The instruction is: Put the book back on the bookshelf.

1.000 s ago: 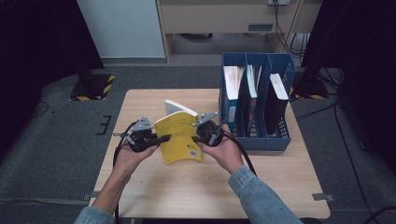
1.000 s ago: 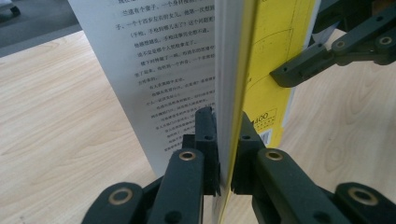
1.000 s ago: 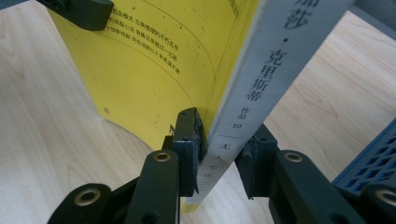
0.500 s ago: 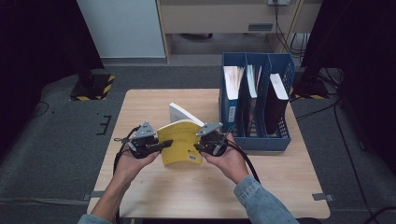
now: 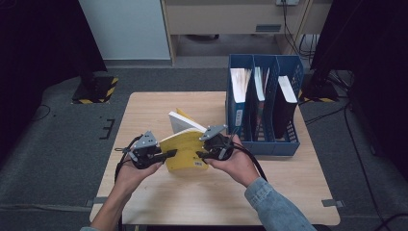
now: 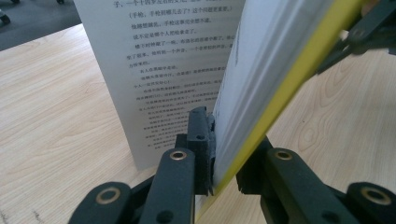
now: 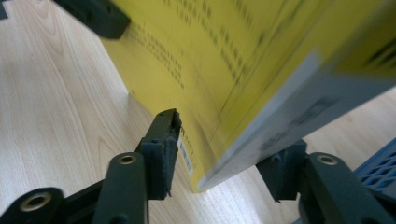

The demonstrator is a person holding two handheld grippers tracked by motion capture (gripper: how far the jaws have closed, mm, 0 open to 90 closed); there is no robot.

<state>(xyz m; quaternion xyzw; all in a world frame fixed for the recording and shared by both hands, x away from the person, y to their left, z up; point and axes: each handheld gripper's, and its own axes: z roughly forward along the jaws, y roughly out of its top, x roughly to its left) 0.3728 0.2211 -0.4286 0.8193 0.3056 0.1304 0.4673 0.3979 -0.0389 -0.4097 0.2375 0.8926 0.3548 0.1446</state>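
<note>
A yellow paperback book (image 5: 185, 150) stands half open on the wooden table (image 5: 216, 202), with white pages (image 5: 184, 123) fanned up behind its cover. My left gripper (image 5: 168, 155) is at the book's left edge. Seen along its own jaws, the left gripper (image 6: 229, 156) is shut on a block of pages and the yellow cover (image 6: 289, 79), and a printed page (image 6: 173, 60) stands loose to the left. My right gripper (image 5: 201, 154) holds the right side. In the right gripper view its jaws (image 7: 224, 158) clamp the book (image 7: 224, 60) at its lower spine corner.
A blue three-slot file rack (image 5: 262, 144) stands on the table just right of my right hand, with books and magazines in its slots. Bare tabletop lies left of the book and in front of the hands. Dark floor surrounds the table.
Both grippers and the book have drifted slightly toward the near edge of the table. Both grips look unchanged.
</note>
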